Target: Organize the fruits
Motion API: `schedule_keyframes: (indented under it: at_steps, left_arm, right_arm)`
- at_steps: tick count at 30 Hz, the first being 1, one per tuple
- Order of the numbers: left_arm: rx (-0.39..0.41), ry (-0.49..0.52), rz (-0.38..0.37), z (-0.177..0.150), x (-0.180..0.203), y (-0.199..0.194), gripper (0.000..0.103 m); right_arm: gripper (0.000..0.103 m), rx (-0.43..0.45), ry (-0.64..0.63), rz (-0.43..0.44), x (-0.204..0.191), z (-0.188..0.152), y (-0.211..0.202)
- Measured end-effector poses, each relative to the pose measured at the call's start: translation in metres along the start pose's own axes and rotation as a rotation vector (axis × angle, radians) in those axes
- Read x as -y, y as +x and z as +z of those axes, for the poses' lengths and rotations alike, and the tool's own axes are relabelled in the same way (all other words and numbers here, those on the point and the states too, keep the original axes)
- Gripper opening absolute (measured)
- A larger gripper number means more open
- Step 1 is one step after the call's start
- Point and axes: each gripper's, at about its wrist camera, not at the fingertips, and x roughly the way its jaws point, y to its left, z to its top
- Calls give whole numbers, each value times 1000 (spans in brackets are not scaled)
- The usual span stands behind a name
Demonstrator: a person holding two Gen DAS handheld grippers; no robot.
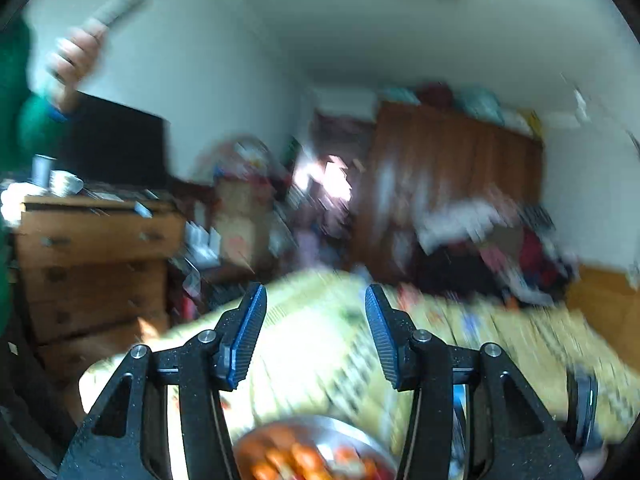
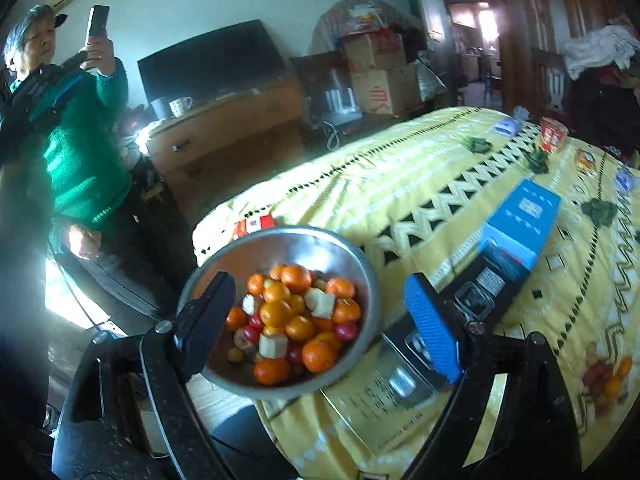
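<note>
A metal bowl (image 2: pixel 352 264) holds several oranges (image 2: pixel 296 278), small red fruits (image 2: pixel 346 331) and pale cut pieces (image 2: pixel 274 345). It sits at the near corner of a table with a yellow patterned cloth (image 2: pixel 420 184). My right gripper (image 2: pixel 320 300) is open, its jaws standing on either side of the bowl and above it. My left gripper (image 1: pixel 316 316) is open and empty, raised above the table; the bowl (image 1: pixel 320 452) shows blurred at the bottom of that view.
A blue and black box (image 2: pixel 516 232) lies on the table right of the bowl. A small red and white pack (image 2: pixel 254 226) lies behind it. A red cup (image 2: pixel 552 134) stands far right. A person in green (image 2: pixel 76 148) stands left, by a wooden dresser (image 2: pixel 224 140).
</note>
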Motion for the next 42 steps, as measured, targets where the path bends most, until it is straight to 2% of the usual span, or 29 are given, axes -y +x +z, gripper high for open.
schedule_keyframes:
  at_steps: [1, 3, 5, 9, 12, 16, 22, 25, 29, 33, 35, 37, 39, 42]
  left_arm:
    - [-89, 32, -63, -28, 23, 14, 52]
    - [-211, 61, -169, -74, 59, 32, 51]
    - [-315, 94, -252, -118, 99, 46, 50]
    - [-476, 136, -385, -181, 157, 63, 50]
    - [-546, 172, -443, -207, 192, 70, 47]
    - [-547, 216, -498, -221, 243, 70, 48]
    - [-601, 238, -553, -252, 310, 92, 48]
    - [-640, 259, -582, -272, 336, 110, 49]
    - [-712, 306, -581, -316, 364, 143, 49]
    - [-757, 329, -487, -359, 364, 182, 49]
    - [-768, 337, -431, -377, 360, 199, 50]
    - [-779, 312, -420, -388, 355, 207, 56]
    - [-749, 330, -418, -389, 355, 201, 59]
    - [-731, 335, -423, -392, 352, 197, 61]
  right_arm:
    - [87, -5, -1, -16, 3, -6, -2]
    - [87, -23, 11, -60, 13, -28, -9]
    - [87, -41, 43, -86, 25, -48, -17]
    - [87, -89, 113, -144, 47, -86, -28]
    - [86, -108, 162, -197, 62, -105, -39]
    - [86, -92, 246, -260, 94, -125, -63]
    - [86, -92, 289, -393, 135, -158, -92]
    - [86, -125, 313, -478, 170, -182, -101]
    - [86, -173, 365, -564, 220, -215, -104]
    - [87, -173, 408, -625, 262, -241, -104]
    - [87, -156, 449, -627, 276, -252, -104]
    - [87, -149, 472, -626, 281, -262, -102]
    - [87, -132, 470, -626, 280, -265, -103]
    - [94, -131, 473, -606, 283, -268, -102]
